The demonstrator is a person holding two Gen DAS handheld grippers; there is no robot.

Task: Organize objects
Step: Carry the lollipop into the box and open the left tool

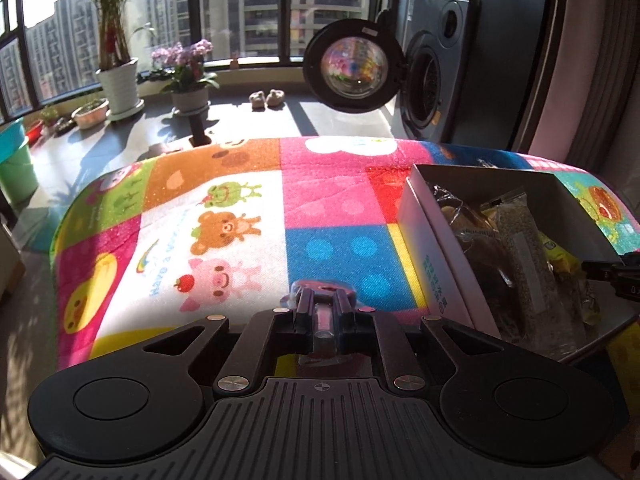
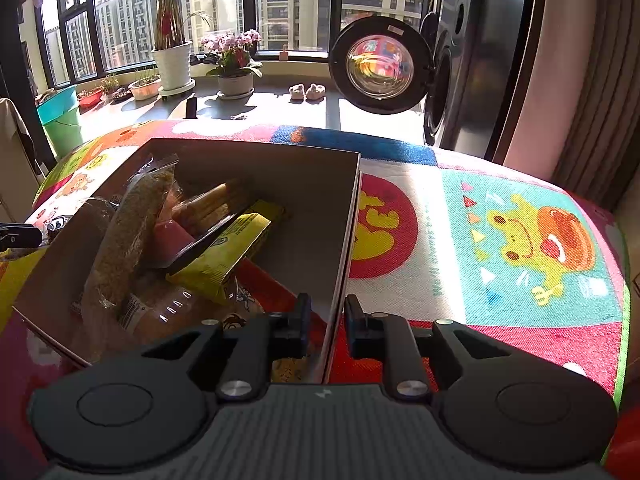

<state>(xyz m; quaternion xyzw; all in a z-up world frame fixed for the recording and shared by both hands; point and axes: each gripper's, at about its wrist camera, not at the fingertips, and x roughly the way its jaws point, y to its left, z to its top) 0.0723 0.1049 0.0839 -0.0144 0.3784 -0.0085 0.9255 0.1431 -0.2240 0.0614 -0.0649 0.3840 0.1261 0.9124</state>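
Left wrist view: the left gripper (image 1: 323,300) is seen with its fingers pressed onto a small pink-and-purple wrapped item (image 1: 320,294), held just above the colourful cartoon-printed play mat (image 1: 224,216), presumably so it can be carried to the open grey cardboard box (image 1: 424,216) near its right. That box is already filled with snack packets, among them a long clear bag of brown grains (image 1: 520,248) and a yellow foil sachet (image 2: 228,252). In the right wrist view, the right gripper (image 2: 326,316) is seen straddling the box's near right wall, one finger inside and one outside, pinched on the cardboard, probably to steady the box for loading.
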